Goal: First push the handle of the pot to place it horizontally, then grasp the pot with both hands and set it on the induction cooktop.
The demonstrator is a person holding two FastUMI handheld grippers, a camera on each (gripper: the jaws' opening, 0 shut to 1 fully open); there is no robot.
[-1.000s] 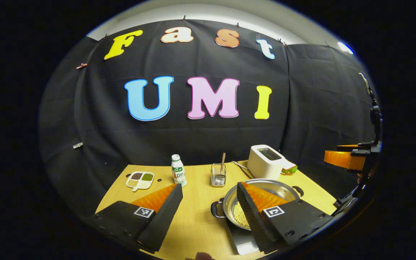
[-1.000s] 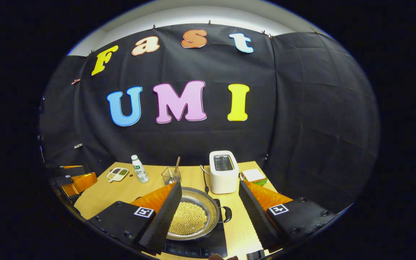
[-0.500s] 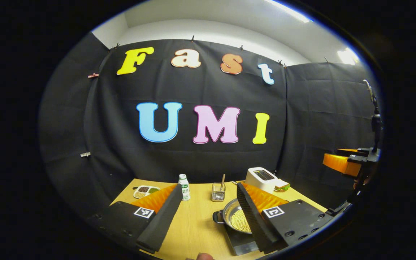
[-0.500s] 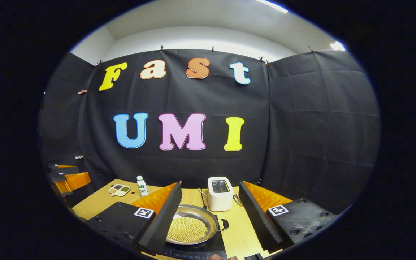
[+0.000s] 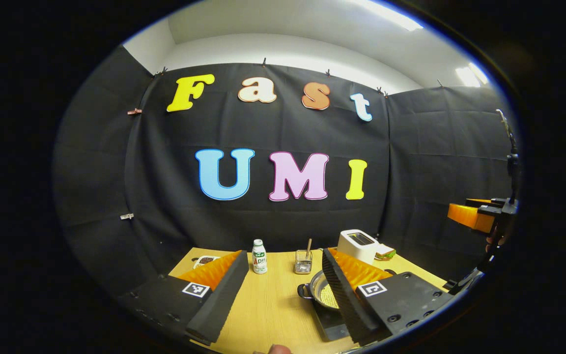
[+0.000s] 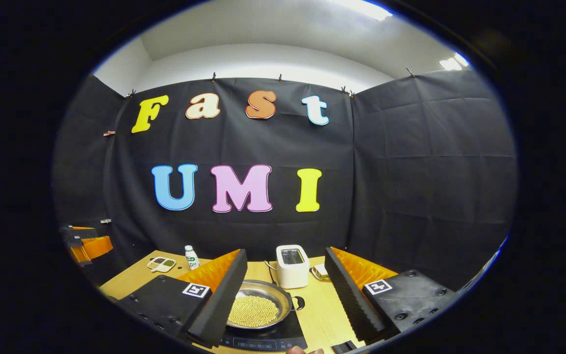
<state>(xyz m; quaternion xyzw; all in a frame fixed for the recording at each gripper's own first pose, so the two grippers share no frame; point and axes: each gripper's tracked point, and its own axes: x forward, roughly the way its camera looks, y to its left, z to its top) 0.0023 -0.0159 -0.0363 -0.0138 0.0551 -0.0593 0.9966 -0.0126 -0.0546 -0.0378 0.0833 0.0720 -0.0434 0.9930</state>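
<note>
A steel pot [image 6: 258,309] full of yellow beans sits on the dark induction cooktop [image 6: 263,340], its small side handle [image 6: 298,303] pointing right. In the left gripper view the pot [image 5: 318,294] and the cooktop [image 5: 329,319] are partly hidden behind my own right-hand finger. My left gripper [image 5: 283,258] is open and holds nothing, well back from the pot and to its left. My right gripper [image 6: 285,256] is open too, above and behind the pot. The right gripper [image 5: 469,216] also shows far right, the left gripper [image 6: 89,244] far left.
On the wooden table [image 6: 320,314] stand a white toaster [image 6: 292,265], a sandwich [image 6: 320,271], a small bottle [image 6: 191,257] and a sectioned dish [image 6: 161,264]. A clear cup with a stick [image 5: 303,261] stands behind the pot. Bare table [image 5: 268,305] lies left of the cooktop.
Both grippers have drawn back and tilted up from the pot, so the table looks smaller and lower. The pot stays on the cooktop. Both grippers stay open.
</note>
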